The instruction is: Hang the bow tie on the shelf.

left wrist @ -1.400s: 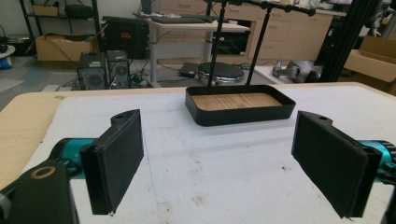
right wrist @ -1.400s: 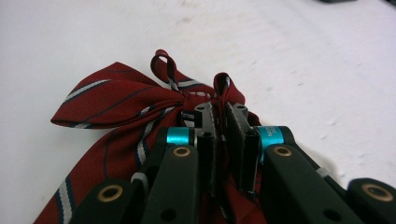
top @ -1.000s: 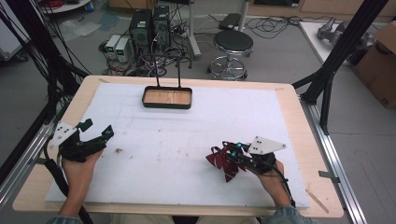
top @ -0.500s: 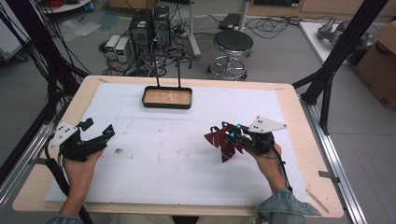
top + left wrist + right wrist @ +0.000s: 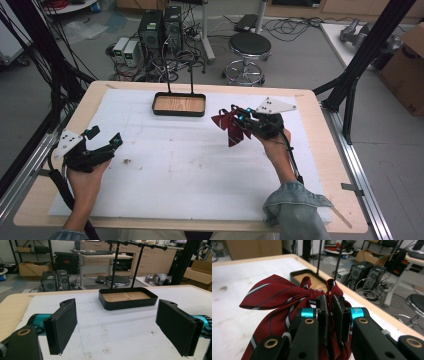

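Observation:
A dark red bow tie (image 5: 229, 125) with thin grey stripes hangs above the white mat, pinched at its knot by my right gripper (image 5: 240, 121), which is shut on it. In the right gripper view the bow tie (image 5: 274, 300) fans out to the left ahead of the right gripper (image 5: 329, 315), whose jaws close on the cloth. A black tray with a wooden floor (image 5: 178, 104) and two upright rods sits at the far middle of the mat, a little left of the tie. My left gripper (image 5: 112, 145) rests low at the table's left, open and empty; its pads (image 5: 63, 325) stand wide apart facing the tray (image 5: 128, 298).
The white mat (image 5: 185, 170) covers most of the wooden table (image 5: 330, 165). Small dark specks (image 5: 126, 161) lie on the mat near the left gripper. Beyond the far edge stand a round stool (image 5: 249, 47), computer boxes (image 5: 160, 27) and cables. Black frame posts flank the table.
My right gripper has carried the bow tie away from the near right part of the mat, up and toward the far side, closer to the tray. The left gripper has stayed put.

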{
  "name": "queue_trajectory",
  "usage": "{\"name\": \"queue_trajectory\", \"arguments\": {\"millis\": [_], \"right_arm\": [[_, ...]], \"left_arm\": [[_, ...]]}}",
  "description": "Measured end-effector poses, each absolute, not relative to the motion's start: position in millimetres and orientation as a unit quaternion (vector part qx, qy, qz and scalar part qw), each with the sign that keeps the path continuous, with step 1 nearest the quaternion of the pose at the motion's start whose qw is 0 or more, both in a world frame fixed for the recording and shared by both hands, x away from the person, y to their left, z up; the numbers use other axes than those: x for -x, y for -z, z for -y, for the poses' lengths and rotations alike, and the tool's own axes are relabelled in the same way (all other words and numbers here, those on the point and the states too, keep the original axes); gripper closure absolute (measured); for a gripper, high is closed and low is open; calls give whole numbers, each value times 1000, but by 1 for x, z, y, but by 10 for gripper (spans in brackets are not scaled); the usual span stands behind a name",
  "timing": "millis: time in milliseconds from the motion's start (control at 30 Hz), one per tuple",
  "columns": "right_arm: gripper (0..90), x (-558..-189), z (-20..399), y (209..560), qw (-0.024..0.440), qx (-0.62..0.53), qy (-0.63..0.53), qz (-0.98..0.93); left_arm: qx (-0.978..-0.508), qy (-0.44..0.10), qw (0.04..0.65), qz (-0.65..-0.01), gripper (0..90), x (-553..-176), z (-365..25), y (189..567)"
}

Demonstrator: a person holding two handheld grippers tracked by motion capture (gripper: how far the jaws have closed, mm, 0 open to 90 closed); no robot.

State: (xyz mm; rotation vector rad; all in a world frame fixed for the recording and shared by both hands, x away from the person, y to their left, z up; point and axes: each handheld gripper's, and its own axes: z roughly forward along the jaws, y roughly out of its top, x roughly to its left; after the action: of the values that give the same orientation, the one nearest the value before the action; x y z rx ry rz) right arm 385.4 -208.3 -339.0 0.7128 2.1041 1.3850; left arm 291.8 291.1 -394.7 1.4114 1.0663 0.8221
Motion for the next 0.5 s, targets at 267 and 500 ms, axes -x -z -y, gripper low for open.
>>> {"name": "queue_trajectory", "arguments": {"millis": [267,500], "right_arm": [[827,-413,190,330,267,-281,-526,-757],[827,-439,174,326,275,-298,-535,-741]], "left_arm": [[-604,-343,561,-451,175,-293,-290,396],[-604,-340,563,-449,175,-293,-290,396]]}}
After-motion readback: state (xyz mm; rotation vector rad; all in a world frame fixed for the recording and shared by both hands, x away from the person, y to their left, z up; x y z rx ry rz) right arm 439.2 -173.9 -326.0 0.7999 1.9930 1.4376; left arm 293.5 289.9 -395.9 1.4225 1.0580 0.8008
